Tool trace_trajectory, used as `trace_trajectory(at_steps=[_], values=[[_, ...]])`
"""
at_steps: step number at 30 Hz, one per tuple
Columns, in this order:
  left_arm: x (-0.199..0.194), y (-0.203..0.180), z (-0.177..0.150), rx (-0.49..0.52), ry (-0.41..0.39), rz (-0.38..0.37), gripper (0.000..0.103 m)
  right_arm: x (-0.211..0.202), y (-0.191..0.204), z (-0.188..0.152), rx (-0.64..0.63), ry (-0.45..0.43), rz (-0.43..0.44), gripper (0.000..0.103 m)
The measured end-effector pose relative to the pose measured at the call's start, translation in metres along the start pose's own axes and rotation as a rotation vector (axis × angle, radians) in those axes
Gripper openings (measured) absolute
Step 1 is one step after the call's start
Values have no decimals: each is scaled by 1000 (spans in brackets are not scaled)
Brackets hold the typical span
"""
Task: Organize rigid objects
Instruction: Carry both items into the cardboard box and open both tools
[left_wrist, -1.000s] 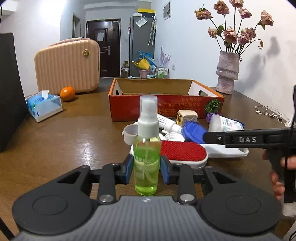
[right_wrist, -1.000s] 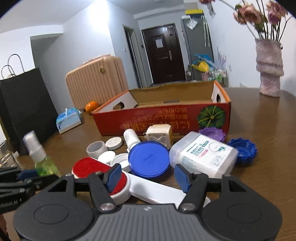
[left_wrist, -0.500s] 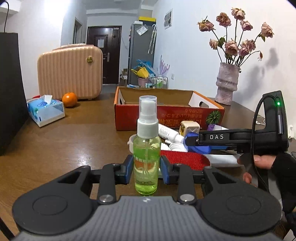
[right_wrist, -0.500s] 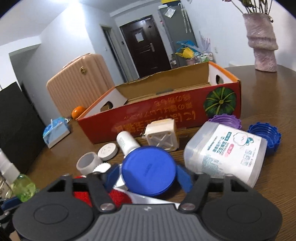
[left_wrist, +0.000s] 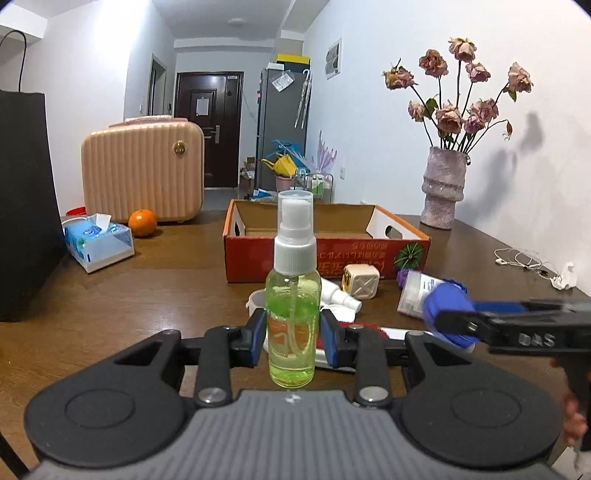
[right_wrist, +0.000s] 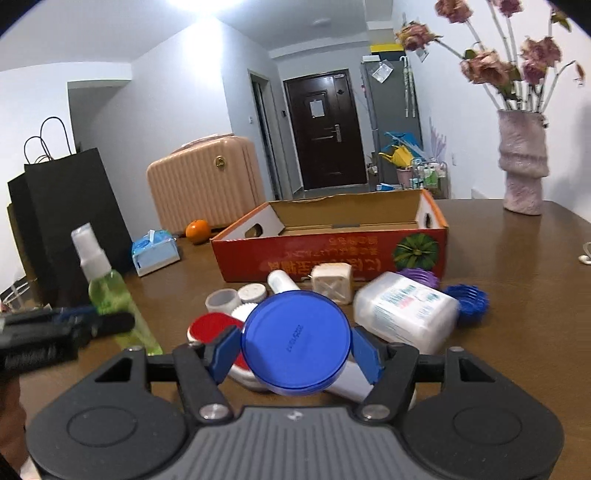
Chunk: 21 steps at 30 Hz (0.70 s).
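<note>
Green spray bottle (left_wrist: 293, 317) clamped upright in left hand-held gripper (left_wrist: 293, 341); blue lid (right_wrist: 295, 341) gripped edgewise in right hand-held gripper (right_wrist: 295, 352), both held above bench (left_wrist: 147, 291). Step judged: carrying. Next: both brought over far red box (left_wrist: 328, 254), then released inside.

From my seat, the box (right_wrist: 332, 254) is my landmark on the table (right_wrist: 517, 258). Just before it I see a charger (right_wrist: 330, 282), a tube (right_wrist: 282, 282), two caps (right_wrist: 236, 297) and a jar (right_wrist: 406, 314) on its side. Left of the box lie an orange (right_wrist: 197, 230) and tissues (right_wrist: 155, 254), a suitcase (right_wrist: 203, 188) behind them. Right of the box stands a vase (right_wrist: 522, 166)
</note>
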<state>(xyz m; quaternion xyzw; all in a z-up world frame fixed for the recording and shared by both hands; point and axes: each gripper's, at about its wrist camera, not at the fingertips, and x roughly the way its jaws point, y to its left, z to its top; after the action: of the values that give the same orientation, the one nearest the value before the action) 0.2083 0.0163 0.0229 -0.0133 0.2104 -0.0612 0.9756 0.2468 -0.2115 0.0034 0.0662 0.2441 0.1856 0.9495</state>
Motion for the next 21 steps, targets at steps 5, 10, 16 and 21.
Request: trace_trajectory(at_steps=[5,10,16,21], values=[[16,-2,29,8,-24,-31,31,-12,-17,7,5,-25,-11,65],[62,3,89,19,-35,-19,31,5,-43,55,2,-58,51,65],[164,18,149,-6,-9,36,31,84,-74,138,-64,-3,31,65],[270,28,171,-3,78,114,31,186,-98,189,-129,133,-60,65]])
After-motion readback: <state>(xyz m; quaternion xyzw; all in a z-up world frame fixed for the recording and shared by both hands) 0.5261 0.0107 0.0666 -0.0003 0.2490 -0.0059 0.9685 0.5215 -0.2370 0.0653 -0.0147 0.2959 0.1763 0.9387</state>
